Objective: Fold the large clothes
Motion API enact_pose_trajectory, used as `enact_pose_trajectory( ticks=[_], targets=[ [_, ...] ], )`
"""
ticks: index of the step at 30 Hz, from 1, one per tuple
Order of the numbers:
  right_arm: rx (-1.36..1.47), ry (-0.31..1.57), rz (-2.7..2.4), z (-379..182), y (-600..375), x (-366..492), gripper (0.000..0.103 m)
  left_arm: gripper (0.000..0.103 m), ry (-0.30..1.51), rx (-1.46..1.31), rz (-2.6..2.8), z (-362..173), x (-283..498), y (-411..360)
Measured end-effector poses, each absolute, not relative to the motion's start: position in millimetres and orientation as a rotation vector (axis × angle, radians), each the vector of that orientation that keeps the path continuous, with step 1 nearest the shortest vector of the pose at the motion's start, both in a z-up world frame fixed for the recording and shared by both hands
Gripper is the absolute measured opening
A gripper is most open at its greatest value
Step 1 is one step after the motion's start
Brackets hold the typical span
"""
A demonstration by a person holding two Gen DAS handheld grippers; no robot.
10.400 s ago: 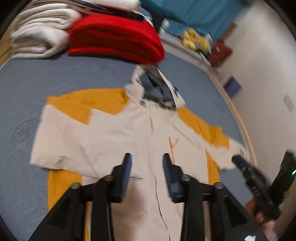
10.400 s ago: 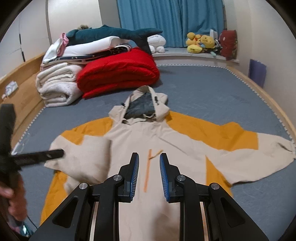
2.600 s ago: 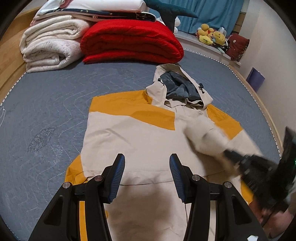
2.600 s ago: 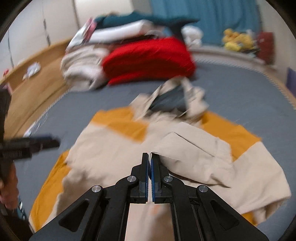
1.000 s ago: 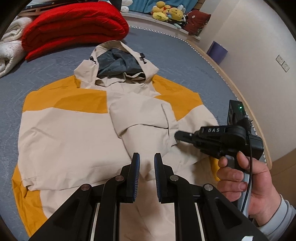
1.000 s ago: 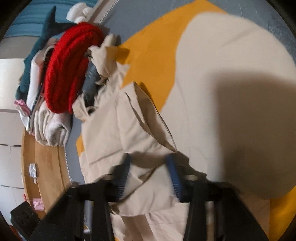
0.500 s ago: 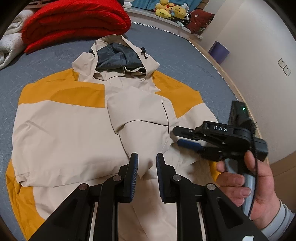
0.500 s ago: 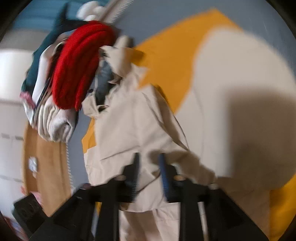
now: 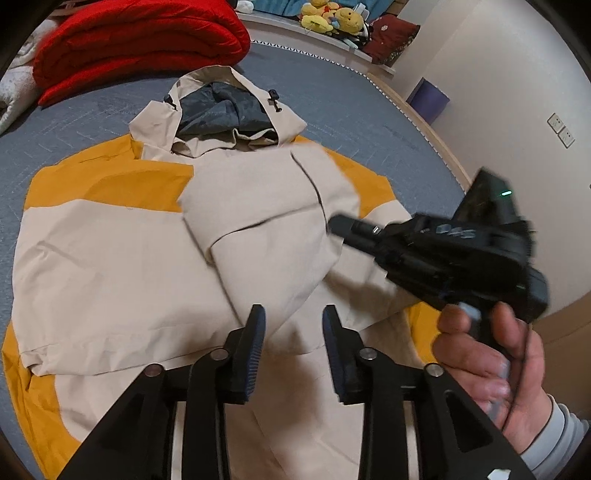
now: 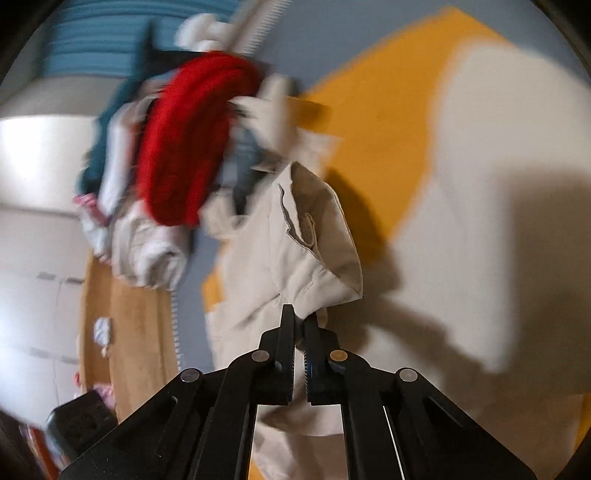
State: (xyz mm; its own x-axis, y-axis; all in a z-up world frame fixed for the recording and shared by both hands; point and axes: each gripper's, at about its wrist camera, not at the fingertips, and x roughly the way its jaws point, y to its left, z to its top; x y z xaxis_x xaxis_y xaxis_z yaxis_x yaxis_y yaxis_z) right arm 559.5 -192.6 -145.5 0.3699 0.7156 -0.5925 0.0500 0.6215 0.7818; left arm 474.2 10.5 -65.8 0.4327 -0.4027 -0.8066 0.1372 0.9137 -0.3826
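A beige and orange hooded jacket (image 9: 110, 251) lies flat on the blue-grey bed, hood (image 9: 221, 103) at the far end. Both sleeves are folded across the chest. My left gripper (image 9: 293, 332) is open and empty, just above the folded right sleeve (image 9: 266, 229). My right gripper (image 10: 300, 317) is shut on the cuff end of that sleeve (image 10: 314, 254) and holds it lifted off the jacket body (image 10: 498, 221). In the left wrist view the right gripper (image 9: 338, 223) comes in from the right, held by a hand.
A red folded quilt (image 9: 140, 40) and white blankets (image 9: 14, 85) lie beyond the hood. Plush toys (image 9: 328, 18) sit on the far ledge. A wooden bed edge (image 9: 417, 110) runs along the right by the wall. The right wrist view is blurred.
My left gripper has opened from nearly shut. My right gripper has closed on the sleeve's cuff end and lifted it; its view is swinging.
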Motion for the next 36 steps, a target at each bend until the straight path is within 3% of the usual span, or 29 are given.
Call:
enact_pose_trajectory(
  ticks=[3,7,13,18,23,26,31,36],
  targets=[
    [0.774,1.064,0.653,-116.8,-173.4,554.0,0.004,0.041,1.052,-0.302,-0.339,-63.4,475.5,12.8],
    [0.682,1.035,0.824,-91.3,-143.5,540.0,0.005,0.041,1.029,-0.317,-0.322,-61.8,476.6,16.9],
    [0.530,1.052,0.849,-80.7,-117.9,523.6,0.014,0.038,1.030,-0.394,-0.179,-66.5,478.9,44.5],
    [0.448,1.010,0.719,-74.4,-129.5,520.6,0.038,0.038,1.064,-0.425,-0.082,-72.1,477.2,65.5],
    [0.367,1.012,0.545,-74.4,-148.7,524.2,0.039,0.038,1.093,-0.524,-0.044,-82.7,472.6,84.0],
    [0.277,1.125,0.354,-96.2,-159.9,531.2,0.039,0.038,1.072,-0.502,-0.080,-78.2,470.9,77.1],
    [0.419,1.252,0.178,-130.5,-198.8,533.2,0.039,0.041,1.050,-0.401,-0.155,-76.0,479.0,44.0],
    [0.426,1.229,0.079,-129.0,-213.7,521.9,0.039,0.055,1.058,-0.160,-0.107,-92.1,491.5,1.0]
  ],
)
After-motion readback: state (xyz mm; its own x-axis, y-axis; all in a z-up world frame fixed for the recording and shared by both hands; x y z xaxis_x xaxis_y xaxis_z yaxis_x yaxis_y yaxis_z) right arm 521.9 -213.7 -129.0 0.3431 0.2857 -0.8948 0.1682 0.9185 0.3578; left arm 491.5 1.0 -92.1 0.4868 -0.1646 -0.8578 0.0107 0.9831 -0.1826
